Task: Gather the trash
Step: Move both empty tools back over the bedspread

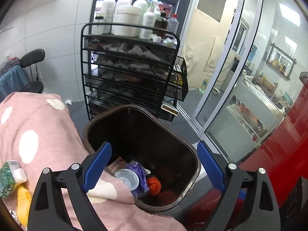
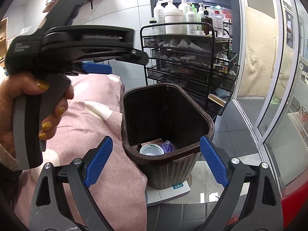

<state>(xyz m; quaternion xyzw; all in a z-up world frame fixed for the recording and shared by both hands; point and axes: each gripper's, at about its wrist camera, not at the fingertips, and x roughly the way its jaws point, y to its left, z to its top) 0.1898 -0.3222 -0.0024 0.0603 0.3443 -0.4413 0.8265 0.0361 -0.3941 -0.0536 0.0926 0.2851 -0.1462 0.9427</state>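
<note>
A dark brown trash bin [image 1: 196,165] stands beside a pink blanket with white dots [image 1: 38,130]. In the bin lie a white-grey cup [image 1: 128,179], a purple wrapper [image 1: 139,173] and an orange mesh ball [image 1: 154,185]. My left gripper [image 1: 154,148] hangs open over the bin's mouth with nothing between its blue pads. The right wrist view shows the same bin [image 2: 165,158] with the cup [image 2: 152,150] inside; my right gripper [image 2: 156,141] is open and empty in front of its near rim. A hand [image 2: 19,104] holds the left tool at the upper left. A green carton [image 1: 9,177] and a yellow cloth [image 1: 24,198] lie on the blanket.
A black wire cart [image 1: 130,73] loaded with white bottles stands just behind the bin. A glass sliding door [image 1: 221,77] runs along the right, and a red object [image 1: 288,134] sits at the near right. The bin rests on a white flat base [image 2: 169,190] on grey floor tiles.
</note>
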